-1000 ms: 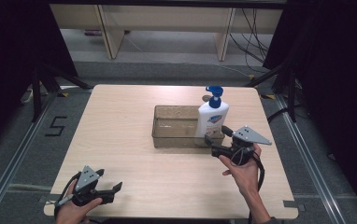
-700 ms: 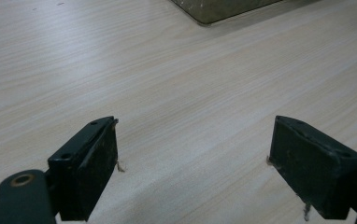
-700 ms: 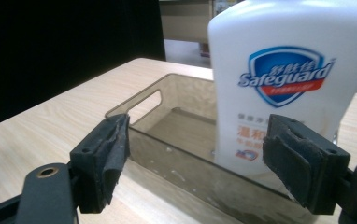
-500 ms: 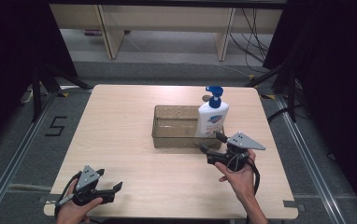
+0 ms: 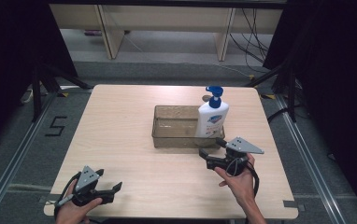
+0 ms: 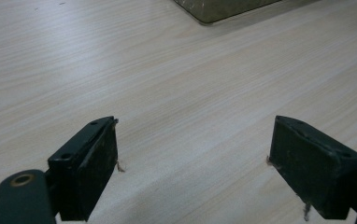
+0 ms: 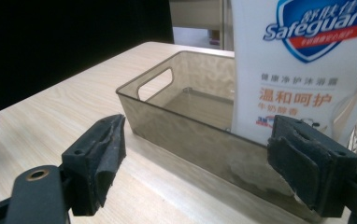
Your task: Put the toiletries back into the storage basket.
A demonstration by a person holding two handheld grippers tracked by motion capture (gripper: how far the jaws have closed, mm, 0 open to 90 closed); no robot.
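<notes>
The bottle [image 5: 211, 119] stands up straight in the right end of the bin [image 5: 174, 139], just as it did a second ago. What has changed is the right claw [image 5: 211, 153]. It was up against the bottle then. Now it is a bit nearer the person, just in front of the bin, and it does not touch the bottle. Its jaws have just been opening, and nothing is between them. They stand wide.

The bottle is white with a blue pump on top. Its label [image 7: 317, 28] says "Safeguard" in white letters on a blue shield with a red band. Under that are orange and grey Chinese words, too small to read well.

The bin is clear and brownish, long, with a cut-out handle [image 7: 154, 84] in its end wall. It sits near the middle of the desk [image 5: 120, 121], a little to the right. Apart from the bottle, it looks empty.

The left claw [image 5: 110, 191] is well apart from the bin, low over the front left corner of the desk. It has not moved. Its jaws are wide too, with only bare wood between them. A hand [image 5: 71, 212] holds it.
</notes>
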